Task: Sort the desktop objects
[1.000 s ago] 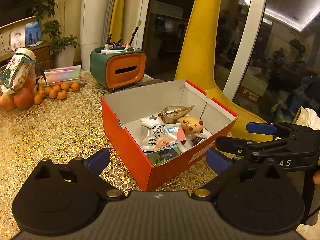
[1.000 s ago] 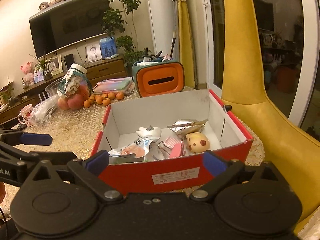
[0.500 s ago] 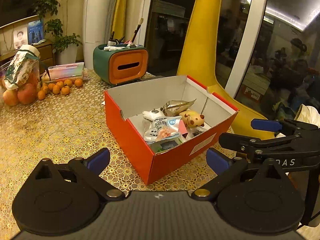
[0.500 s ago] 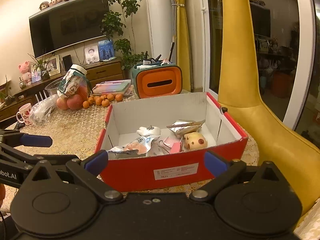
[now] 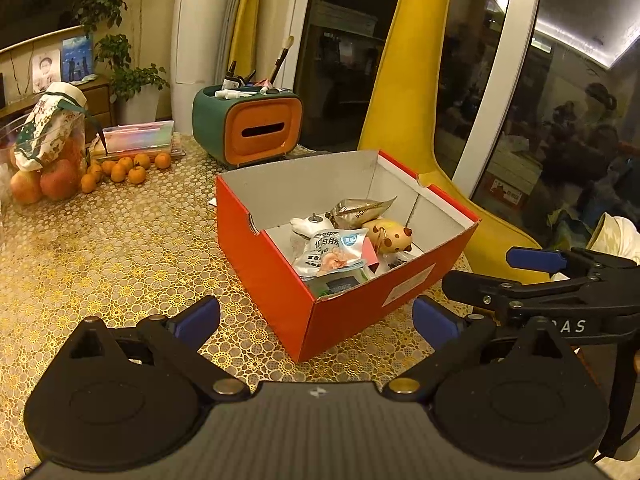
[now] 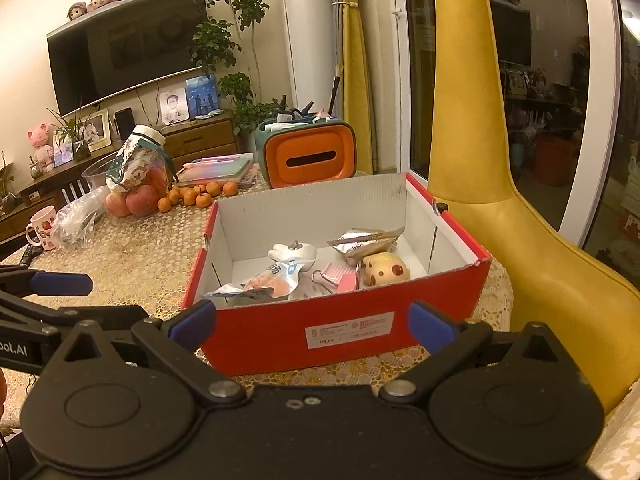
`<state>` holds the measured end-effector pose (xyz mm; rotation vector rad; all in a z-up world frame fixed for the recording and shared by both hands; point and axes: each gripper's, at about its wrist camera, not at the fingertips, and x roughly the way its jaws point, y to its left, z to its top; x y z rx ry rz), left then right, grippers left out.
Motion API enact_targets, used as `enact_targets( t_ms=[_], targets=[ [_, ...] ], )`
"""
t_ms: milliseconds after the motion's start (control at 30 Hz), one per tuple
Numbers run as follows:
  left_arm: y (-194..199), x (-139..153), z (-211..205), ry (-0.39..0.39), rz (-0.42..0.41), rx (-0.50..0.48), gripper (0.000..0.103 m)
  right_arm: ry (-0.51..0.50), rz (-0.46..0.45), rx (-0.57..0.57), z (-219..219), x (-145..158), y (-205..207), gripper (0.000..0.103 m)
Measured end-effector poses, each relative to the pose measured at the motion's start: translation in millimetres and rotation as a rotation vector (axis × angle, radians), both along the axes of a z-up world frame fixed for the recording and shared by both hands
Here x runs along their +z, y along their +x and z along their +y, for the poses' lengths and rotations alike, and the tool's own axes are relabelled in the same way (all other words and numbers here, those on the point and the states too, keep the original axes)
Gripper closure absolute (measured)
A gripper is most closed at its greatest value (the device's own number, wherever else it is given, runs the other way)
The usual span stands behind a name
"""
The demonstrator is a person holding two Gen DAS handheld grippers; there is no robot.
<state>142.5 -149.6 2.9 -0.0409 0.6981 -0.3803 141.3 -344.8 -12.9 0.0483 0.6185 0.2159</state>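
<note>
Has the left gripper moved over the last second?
Yes. The left gripper has backed away: the red cardboard box and orange tissue holder look smaller.

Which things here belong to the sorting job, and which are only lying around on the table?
Job:
red box
snack packet
foil packet
spotted toy
binder clip
both open grippers, left, right

Lying about:
orange tissue box
tangerines
apples
mug

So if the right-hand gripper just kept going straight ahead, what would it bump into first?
Most likely the red box: the right gripper, jaws open and empty, points at its near labelled wall. Depth is hard to judge, but nothing shows between them.
</note>
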Motion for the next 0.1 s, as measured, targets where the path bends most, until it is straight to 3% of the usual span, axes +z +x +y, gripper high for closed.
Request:
enact_targets(
  t_ms=[100],
  targets=[
    [-1.6, 1.2, 1.5, -0.004, -0.003, -0.007, 0.000, 0.003, 0.004, -0.003, 1.2, 0.7, -0.5, 0.001]
  ],
)
